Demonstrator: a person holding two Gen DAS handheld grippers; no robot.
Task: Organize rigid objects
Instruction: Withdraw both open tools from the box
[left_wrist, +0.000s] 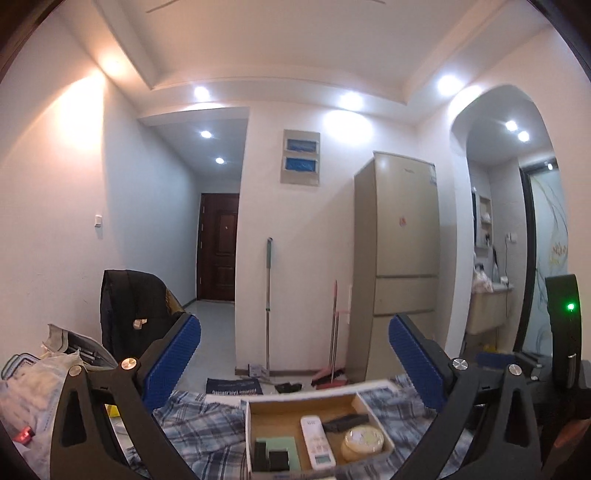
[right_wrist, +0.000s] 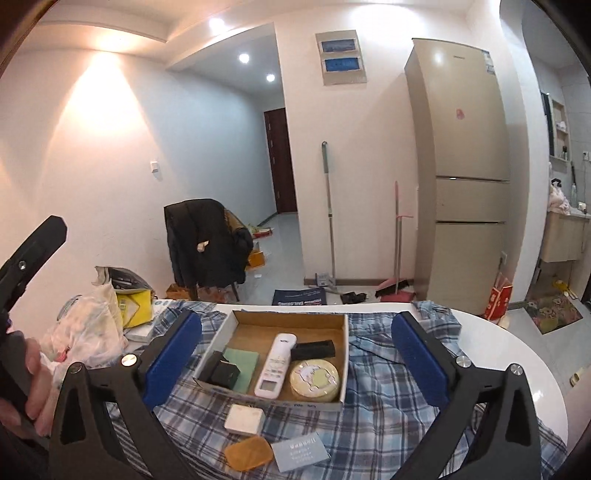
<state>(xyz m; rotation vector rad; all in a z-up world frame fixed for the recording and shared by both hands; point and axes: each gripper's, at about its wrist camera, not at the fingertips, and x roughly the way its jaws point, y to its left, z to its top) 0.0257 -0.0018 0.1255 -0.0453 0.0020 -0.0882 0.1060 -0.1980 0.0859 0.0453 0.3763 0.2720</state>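
Plastic bags (right_wrist: 86, 332) beside box (right_wrist: 236, 325)

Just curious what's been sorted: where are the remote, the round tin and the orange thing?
remote (right_wrist: 275, 365): right wrist view, middle of its body.
round tin (right_wrist: 314, 376): right wrist view, lid centre.
orange thing (right_wrist: 248, 452): right wrist view, its middle.

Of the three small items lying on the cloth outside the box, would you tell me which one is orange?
The flat orange piece, lying between the white square block and the grey-blue card; it alone is orange.
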